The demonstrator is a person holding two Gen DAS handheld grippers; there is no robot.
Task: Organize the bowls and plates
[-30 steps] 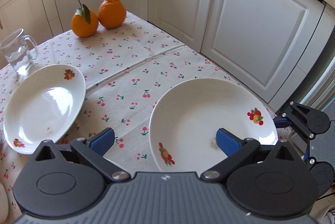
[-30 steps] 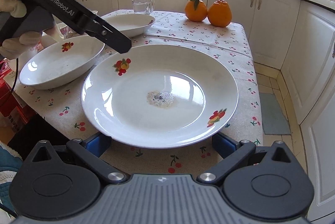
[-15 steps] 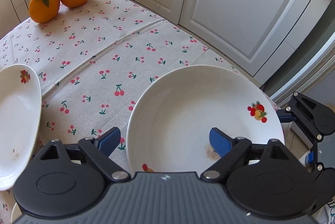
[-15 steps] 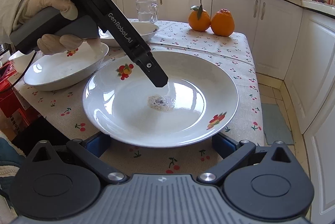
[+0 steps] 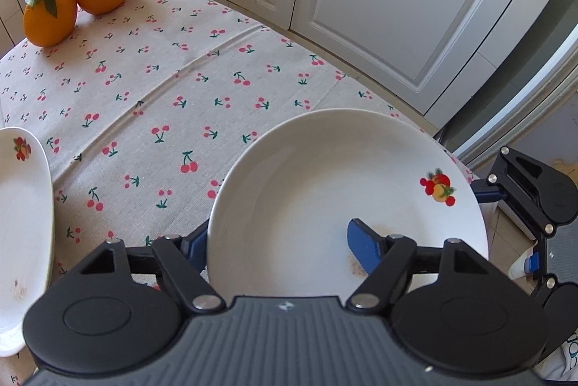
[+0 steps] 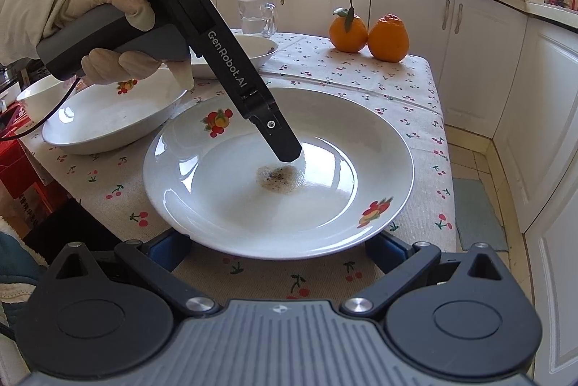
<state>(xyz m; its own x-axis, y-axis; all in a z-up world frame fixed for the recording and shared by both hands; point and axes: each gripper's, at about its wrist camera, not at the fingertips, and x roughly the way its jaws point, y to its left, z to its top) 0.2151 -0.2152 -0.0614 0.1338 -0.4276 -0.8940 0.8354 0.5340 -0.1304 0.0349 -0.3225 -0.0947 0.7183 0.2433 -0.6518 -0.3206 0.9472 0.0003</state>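
Observation:
A white fruit-print plate (image 5: 325, 191) lies on the cherry tablecloth near the table's front corner; it shows large in the right wrist view (image 6: 281, 169) with a brown stain in its middle. My left gripper (image 5: 278, 241) is open and straddles the plate's rim, one finger outside, one (image 5: 365, 248) over the inside. In the right wrist view its tip (image 6: 285, 147) sits above the stain. My right gripper (image 6: 281, 245) is open, its fingers on either side of the plate's near rim. A second plate (image 6: 112, 118) lies to the left, a bowl (image 6: 249, 50) behind it.
Two oranges (image 6: 368, 34) stand at the table's far side and a glass mug (image 6: 256, 16) at the back. Another white bowl (image 6: 36, 93) is at the far left. White cabinets surround the table. The table edge runs close to the plate on the right.
My left gripper has moved down and over the plate, so its fingers now straddle the rim. My right gripper has crept a little closer to the plate's near edge.

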